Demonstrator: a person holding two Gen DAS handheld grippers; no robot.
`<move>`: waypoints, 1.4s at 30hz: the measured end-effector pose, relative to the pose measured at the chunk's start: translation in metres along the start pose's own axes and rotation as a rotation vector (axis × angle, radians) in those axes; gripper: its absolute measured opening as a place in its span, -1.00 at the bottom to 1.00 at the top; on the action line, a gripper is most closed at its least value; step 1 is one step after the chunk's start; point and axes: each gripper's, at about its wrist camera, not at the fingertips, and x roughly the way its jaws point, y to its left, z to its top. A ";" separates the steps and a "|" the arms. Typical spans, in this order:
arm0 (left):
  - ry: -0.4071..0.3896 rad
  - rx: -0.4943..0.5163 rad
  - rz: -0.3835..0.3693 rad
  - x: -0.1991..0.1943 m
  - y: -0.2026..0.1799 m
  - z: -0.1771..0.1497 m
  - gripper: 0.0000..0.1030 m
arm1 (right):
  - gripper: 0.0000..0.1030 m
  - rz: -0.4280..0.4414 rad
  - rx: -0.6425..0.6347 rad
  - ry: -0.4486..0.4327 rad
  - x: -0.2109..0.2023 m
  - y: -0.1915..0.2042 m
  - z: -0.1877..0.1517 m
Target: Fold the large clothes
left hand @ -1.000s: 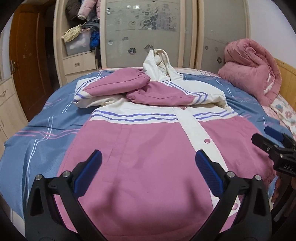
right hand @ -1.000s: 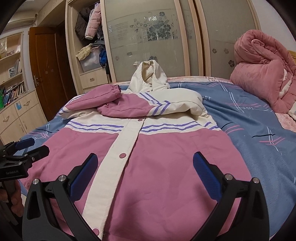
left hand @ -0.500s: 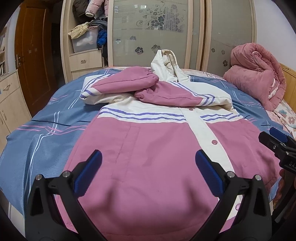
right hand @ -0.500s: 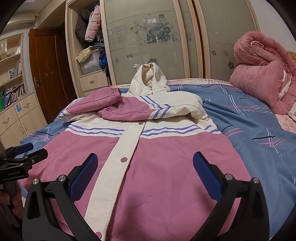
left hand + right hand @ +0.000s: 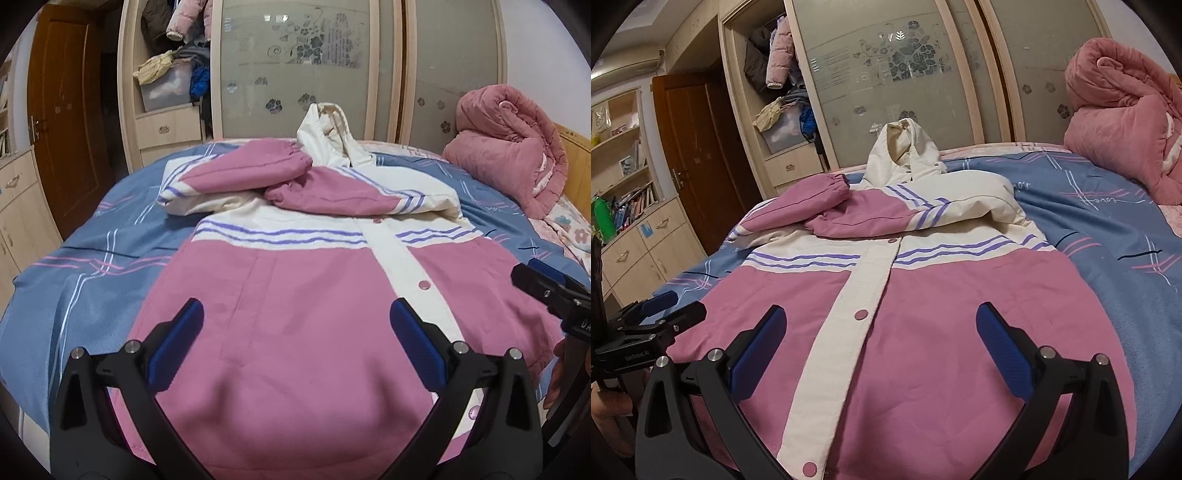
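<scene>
A pink and cream hooded jacket (image 5: 295, 295) lies face up on the bed, hem toward me; it also shows in the right wrist view (image 5: 923, 306). Both sleeves (image 5: 266, 170) are folded across the chest and the cream hood (image 5: 328, 133) points away. My left gripper (image 5: 295, 332) is open and empty above the jacket's lower left part. My right gripper (image 5: 882, 339) is open and empty above the lower right part. Each gripper shows at the edge of the other's view, the right one (image 5: 546, 288) and the left one (image 5: 661, 314).
The bed has a blue striped cover (image 5: 81, 280). A rolled pink quilt (image 5: 509, 147) sits at the far right. A wardrobe with frosted sliding doors (image 5: 295, 66) and open shelves stands behind. A brown door (image 5: 698, 155) and bookshelves (image 5: 624, 184) are at left.
Both grippers have risen and tilted up slightly over the jacket's hem, showing more of the wardrobe. Both stay open. The jacket has not moved.
</scene>
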 end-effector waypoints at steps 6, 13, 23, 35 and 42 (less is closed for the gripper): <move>-0.038 -0.037 -0.010 -0.002 0.009 0.008 0.96 | 0.97 0.149 0.188 0.012 0.011 -0.015 0.017; -0.077 -0.122 -0.134 -0.004 0.030 0.021 0.96 | 0.80 0.378 0.379 0.112 0.080 0.014 0.084; -0.166 -0.222 -0.168 -0.020 0.080 0.048 0.96 | 0.57 0.401 0.524 0.269 0.250 0.057 0.149; -0.166 -0.301 -0.158 -0.017 0.125 0.051 0.96 | 0.50 0.199 0.646 0.286 0.359 0.043 0.155; -0.182 -0.294 -0.159 -0.021 0.129 0.052 0.96 | -0.76 0.136 0.509 0.263 0.360 0.062 0.175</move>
